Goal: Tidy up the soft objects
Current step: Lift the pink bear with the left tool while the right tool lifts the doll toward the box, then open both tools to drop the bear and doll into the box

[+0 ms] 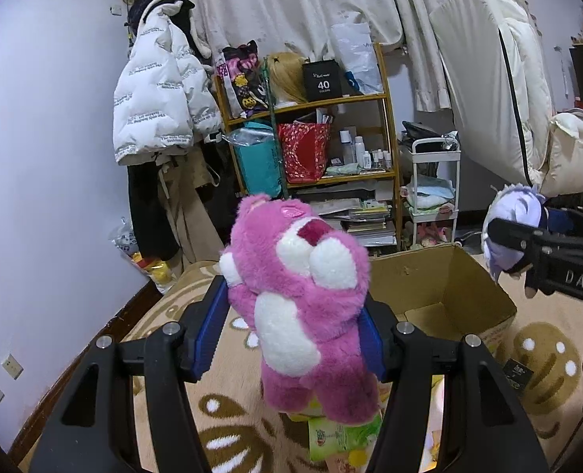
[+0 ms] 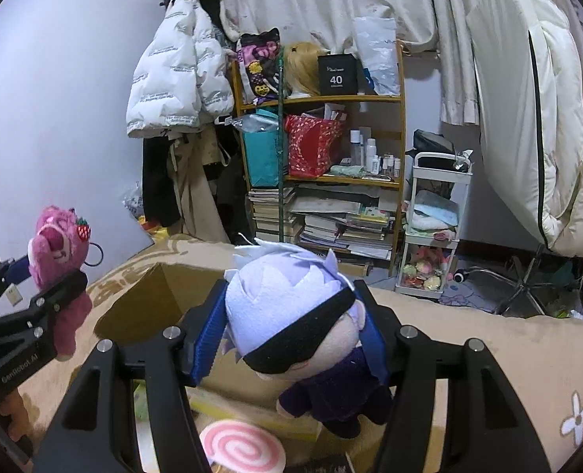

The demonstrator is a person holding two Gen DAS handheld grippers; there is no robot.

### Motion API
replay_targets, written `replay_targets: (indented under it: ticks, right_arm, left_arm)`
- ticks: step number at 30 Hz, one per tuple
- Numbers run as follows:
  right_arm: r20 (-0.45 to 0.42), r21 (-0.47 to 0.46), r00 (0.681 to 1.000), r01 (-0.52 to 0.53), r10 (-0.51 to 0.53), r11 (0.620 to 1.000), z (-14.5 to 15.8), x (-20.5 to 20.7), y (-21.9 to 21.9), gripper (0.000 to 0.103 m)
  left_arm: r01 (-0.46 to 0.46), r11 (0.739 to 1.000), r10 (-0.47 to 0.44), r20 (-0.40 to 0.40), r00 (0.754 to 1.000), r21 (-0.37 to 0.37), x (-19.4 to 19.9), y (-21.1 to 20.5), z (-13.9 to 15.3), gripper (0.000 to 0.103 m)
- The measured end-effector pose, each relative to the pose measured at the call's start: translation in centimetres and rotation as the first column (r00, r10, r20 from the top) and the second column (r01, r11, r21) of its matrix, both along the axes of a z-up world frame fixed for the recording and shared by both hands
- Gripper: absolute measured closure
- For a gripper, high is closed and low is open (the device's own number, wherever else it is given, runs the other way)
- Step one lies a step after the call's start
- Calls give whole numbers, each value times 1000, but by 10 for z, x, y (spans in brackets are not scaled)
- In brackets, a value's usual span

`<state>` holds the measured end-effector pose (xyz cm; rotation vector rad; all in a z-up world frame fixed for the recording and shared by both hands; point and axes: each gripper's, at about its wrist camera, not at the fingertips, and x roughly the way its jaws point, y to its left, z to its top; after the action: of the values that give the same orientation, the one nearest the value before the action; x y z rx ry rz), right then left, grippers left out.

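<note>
My left gripper is shut on a pink plush bear with a white belly and holds it in the air above the rug. It also shows at the left of the right wrist view. My right gripper is shut on a plush doll with pale lilac hair, a black blindfold and dark clothes. That doll shows at the right of the left wrist view. An open cardboard box stands on the rug between the two grippers; in the right wrist view it lies just behind the doll.
A pink-and-white spiral plush and green packets lie on the floor below the grippers. A wooden shelf full of bags and books, a white cart, hanging coats and a chair base stand behind.
</note>
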<state>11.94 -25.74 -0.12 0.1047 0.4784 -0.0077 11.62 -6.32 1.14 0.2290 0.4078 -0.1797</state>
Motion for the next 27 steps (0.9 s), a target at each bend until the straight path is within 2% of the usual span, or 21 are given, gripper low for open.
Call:
replay_targets:
  ticks: [4,10,13,20,23,27]
  right_arm:
    - [10,35,1000,-5,4,999,-1,9,-10,38]
    - [18,106,1000,-22,20,994,-5,18,-17,38]
    - [18,112,999,-34,32,993,-8,22,-14,38]
    - [-32,145,995,-85,91,986,-24,33,-2,36]
    - [-53,147,994,-86,94,985,-31,37,1,36]
    - [-62,160,994,-80,91,984,-37,37,1,36]
  left_arm:
    - [11,999,-13,-53,998,-49,12,5,-7,44]
    - [27,997,-32,-78,996,-66,25,2,-12,44]
    - [38,996,-45,-103,994,-78,31,0,-16,44]
    - [48,996,-58,-141,988,-75,43,-7,-22,39]
    - [54,998,-59,-161,985,-39,46,-12,-28,38]
    - [71,996,-78,-175,981,-46,47,-13,-30,38]
